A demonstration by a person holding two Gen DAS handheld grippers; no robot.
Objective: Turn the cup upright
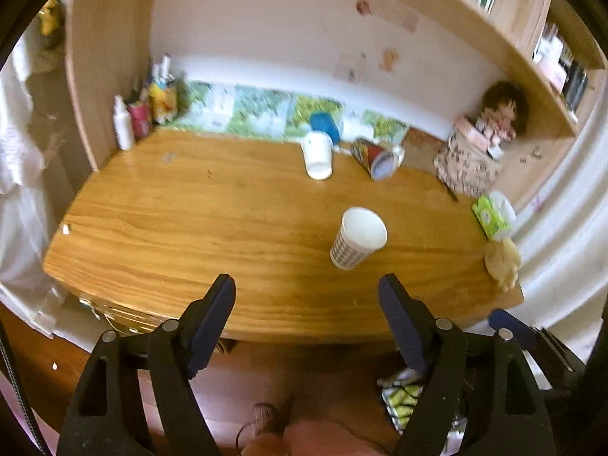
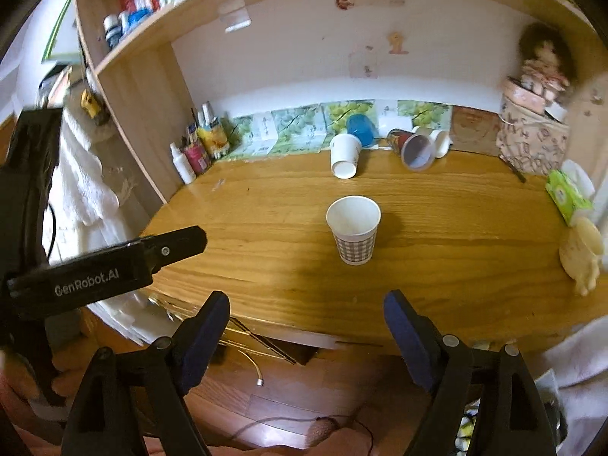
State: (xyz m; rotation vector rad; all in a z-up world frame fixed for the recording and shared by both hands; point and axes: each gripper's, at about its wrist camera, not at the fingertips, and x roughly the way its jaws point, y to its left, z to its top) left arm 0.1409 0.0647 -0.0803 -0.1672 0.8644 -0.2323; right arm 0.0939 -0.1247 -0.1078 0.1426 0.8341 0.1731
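Checked paper cup (image 2: 354,228) upright near mid-desk (image 2: 266,235), likely light and easily crushed, best pinched gently across the wall below the rim; left gripper (image 1: 306,292) and right gripper (image 2: 306,309) gaping wide, holding nothing.

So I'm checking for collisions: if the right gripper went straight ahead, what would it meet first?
Probably the checked paper cup, upright on the desk ahead of the open right gripper; depth is hard to judge.

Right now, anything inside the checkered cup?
Nothing seen inside the checkered cup: it stands upright on the desk, mouth open, with bare white inner wall and part of the bottom visible; the near wall hides the rest.
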